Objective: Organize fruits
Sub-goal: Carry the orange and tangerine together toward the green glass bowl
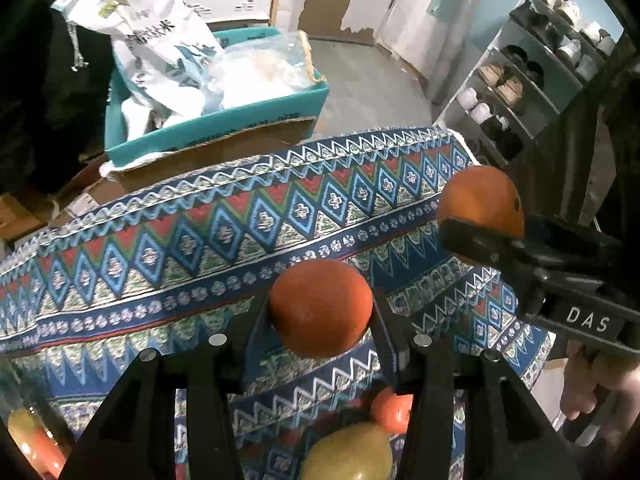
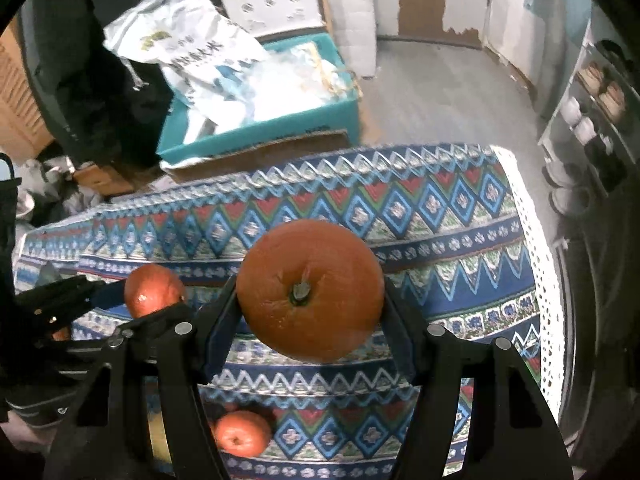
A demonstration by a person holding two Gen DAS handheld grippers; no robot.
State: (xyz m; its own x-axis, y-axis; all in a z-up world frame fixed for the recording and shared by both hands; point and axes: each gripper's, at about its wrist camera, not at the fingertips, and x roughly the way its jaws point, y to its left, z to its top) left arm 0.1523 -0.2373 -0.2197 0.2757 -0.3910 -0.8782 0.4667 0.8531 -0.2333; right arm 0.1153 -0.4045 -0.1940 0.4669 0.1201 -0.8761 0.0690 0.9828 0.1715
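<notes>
Black fingers of the left gripper (image 1: 320, 316) clamp a small orange (image 1: 320, 307) at its sides, lifted clear of the patterned worktop (image 1: 160, 240), likely for carrying; a pear (image 1: 348, 454) and tangerine (image 1: 392, 408) lie at six o'clock. From the right wrist, the right gripper (image 2: 310, 308) pinches a large orange (image 2: 310, 290), stem facing the camera; at nine o'clock is the left gripper's fruit.

Both tongs are matte black plastic — the left tongs (image 1: 320, 312) and right tongs (image 2: 310, 292) carry round silver screw heads on angular arms, with blue-lined fingers (image 2: 218, 332); white "DAS" lettering (image 1: 587, 323) marks the right one.
</notes>
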